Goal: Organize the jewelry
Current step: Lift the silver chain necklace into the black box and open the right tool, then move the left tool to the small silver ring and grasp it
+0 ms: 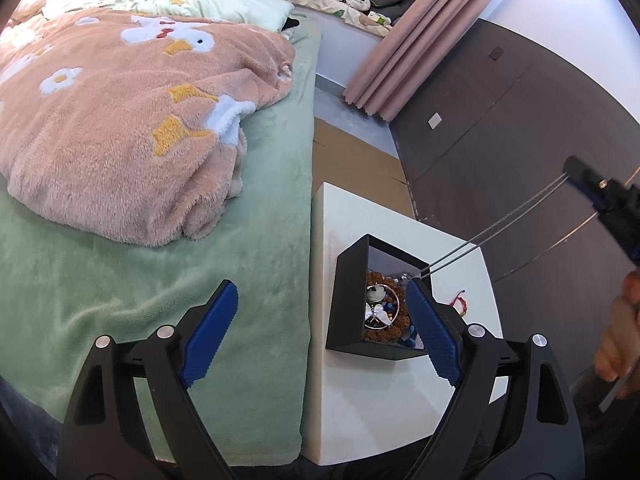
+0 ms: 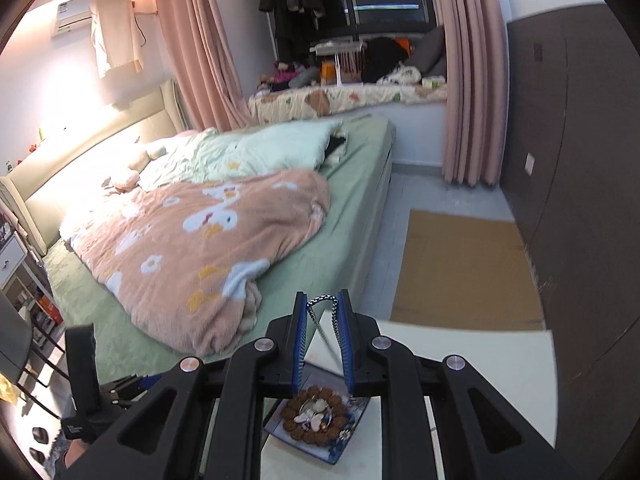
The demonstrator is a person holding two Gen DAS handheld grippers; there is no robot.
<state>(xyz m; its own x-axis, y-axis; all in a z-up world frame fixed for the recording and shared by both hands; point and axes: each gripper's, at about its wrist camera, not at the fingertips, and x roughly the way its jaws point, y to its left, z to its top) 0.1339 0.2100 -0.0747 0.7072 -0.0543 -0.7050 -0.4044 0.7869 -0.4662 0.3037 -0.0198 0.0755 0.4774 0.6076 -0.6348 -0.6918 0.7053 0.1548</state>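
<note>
A black open box (image 1: 351, 300) stands on a white bedside table (image 1: 400, 408). It holds a brown bead bracelet (image 1: 390, 326), a white flower piece and a silver ring. My right gripper (image 2: 321, 322) is shut on a silver chain (image 2: 320, 301), which hangs down from it into the box (image 2: 320, 420); in the left wrist view the chain (image 1: 496, 228) runs from the box up to that gripper (image 1: 588, 184). My left gripper (image 1: 320, 336) is open and empty, low over the table's left edge beside the box. A red string bracelet (image 1: 460, 302) lies on the table right of the box.
A bed with a green sheet (image 1: 120, 300) and a pink fleece blanket (image 1: 120, 140) lies left of the table. A dark wardrobe (image 1: 520, 140) stands on the right. A brown mat (image 2: 464, 268) covers the floor beyond the table. Pink curtains (image 2: 472, 80) hang at the back.
</note>
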